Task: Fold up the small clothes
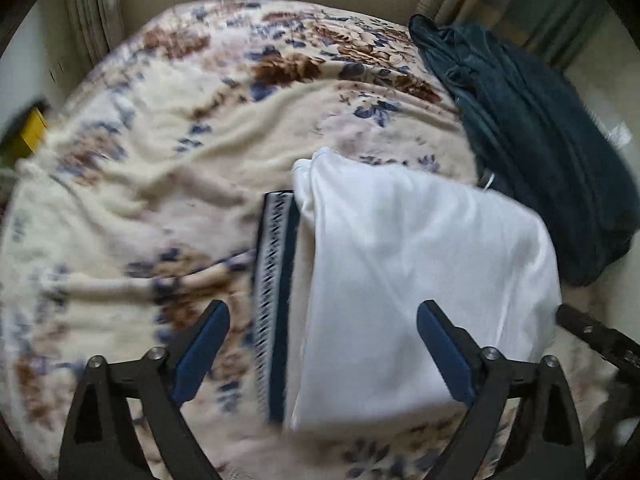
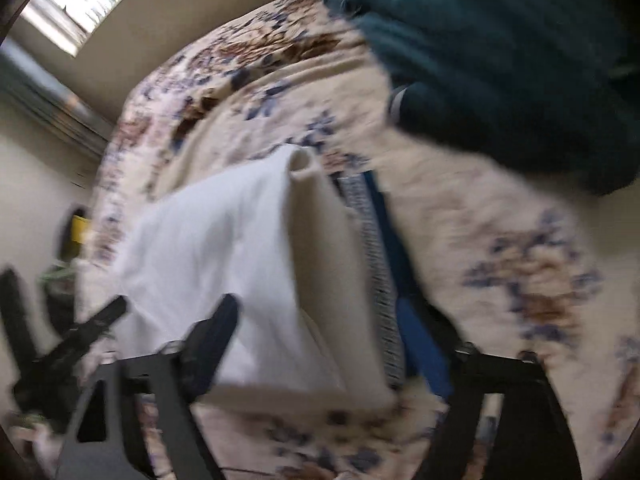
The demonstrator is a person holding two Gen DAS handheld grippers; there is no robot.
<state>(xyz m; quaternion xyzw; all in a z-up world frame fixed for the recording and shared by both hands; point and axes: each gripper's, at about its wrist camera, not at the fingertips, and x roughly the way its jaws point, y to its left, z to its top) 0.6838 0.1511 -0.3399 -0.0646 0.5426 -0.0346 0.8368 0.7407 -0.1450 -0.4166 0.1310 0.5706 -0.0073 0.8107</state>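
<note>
We hold the left gripper (image 1: 322,320) and right gripper (image 2: 320,316) with jaws spread wide above the folded white garment (image 1: 400,280) on the floral blanket (image 1: 160,160).

A home bedroom: a cream fleece blanket with brown and blue flowers (image 1: 168,168) covers the bed, striped green curtains (image 1: 520,4) hang behind, and clothes lie on top.
</note>
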